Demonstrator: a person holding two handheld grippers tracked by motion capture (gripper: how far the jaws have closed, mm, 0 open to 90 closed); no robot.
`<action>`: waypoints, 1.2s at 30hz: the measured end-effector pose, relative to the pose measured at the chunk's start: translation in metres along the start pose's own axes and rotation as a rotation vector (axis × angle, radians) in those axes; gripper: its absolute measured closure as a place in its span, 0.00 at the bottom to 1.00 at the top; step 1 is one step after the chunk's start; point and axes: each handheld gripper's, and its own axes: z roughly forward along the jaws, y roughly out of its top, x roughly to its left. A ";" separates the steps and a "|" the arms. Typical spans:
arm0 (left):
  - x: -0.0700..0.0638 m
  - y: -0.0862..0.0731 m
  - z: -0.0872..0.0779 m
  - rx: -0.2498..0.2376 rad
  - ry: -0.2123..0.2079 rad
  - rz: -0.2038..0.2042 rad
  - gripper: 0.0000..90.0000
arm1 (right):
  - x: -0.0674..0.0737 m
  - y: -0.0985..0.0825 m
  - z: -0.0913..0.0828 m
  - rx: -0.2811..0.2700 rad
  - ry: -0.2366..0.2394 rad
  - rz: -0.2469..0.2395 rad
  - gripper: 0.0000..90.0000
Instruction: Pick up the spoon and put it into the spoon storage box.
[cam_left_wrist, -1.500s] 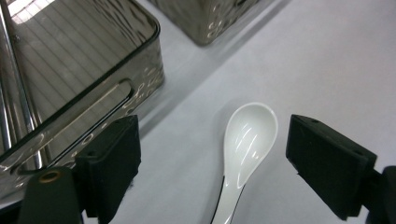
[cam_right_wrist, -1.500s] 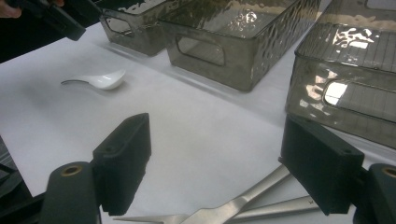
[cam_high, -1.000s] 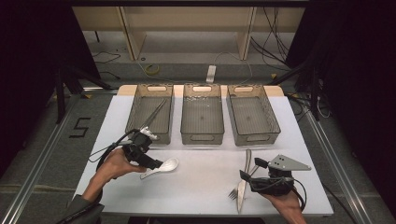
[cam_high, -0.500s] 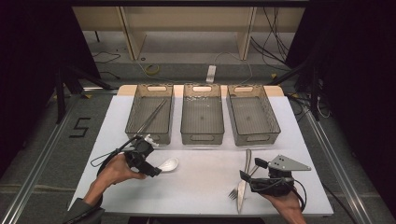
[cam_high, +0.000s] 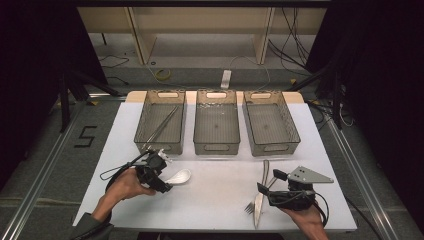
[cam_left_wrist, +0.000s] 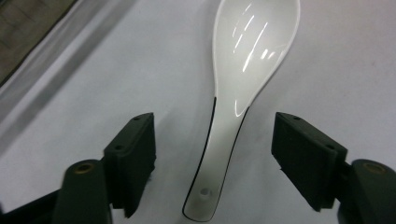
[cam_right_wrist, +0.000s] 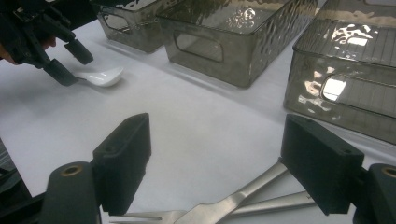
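Table (cam_high: 215, 200): left gripper (cam_left_wrist: 212, 154) straddling spoon (cam_left_wrist: 247, 70).

Hidden / cut-off bits

High view: spoon (cam_high: 179, 176) handle end under left gripper (cam_high: 159, 177); knife (cam_high: 261, 192) and fork (cam_high: 252, 204) partly behind right gripper (cam_high: 268, 182), near table's (cam_high: 215, 200) front edge. Right gripper view: fork tines, knife tip cut by bottom edge. Thin metal item in left bin (cam_high: 161, 122): too small to ID.
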 end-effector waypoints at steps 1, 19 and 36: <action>0.000 -0.001 0.001 0.005 0.003 0.008 0.38 | 0.000 0.000 0.000 0.001 -0.001 -0.002 0.28; -0.004 -0.003 0.003 0.018 0.002 0.056 0.74 | 0.004 0.002 0.002 0.012 0.000 -0.016 0.28; -0.002 -0.003 -0.003 -0.031 -0.052 0.023 0.84 | 0.004 0.002 0.002 0.013 0.001 -0.018 0.28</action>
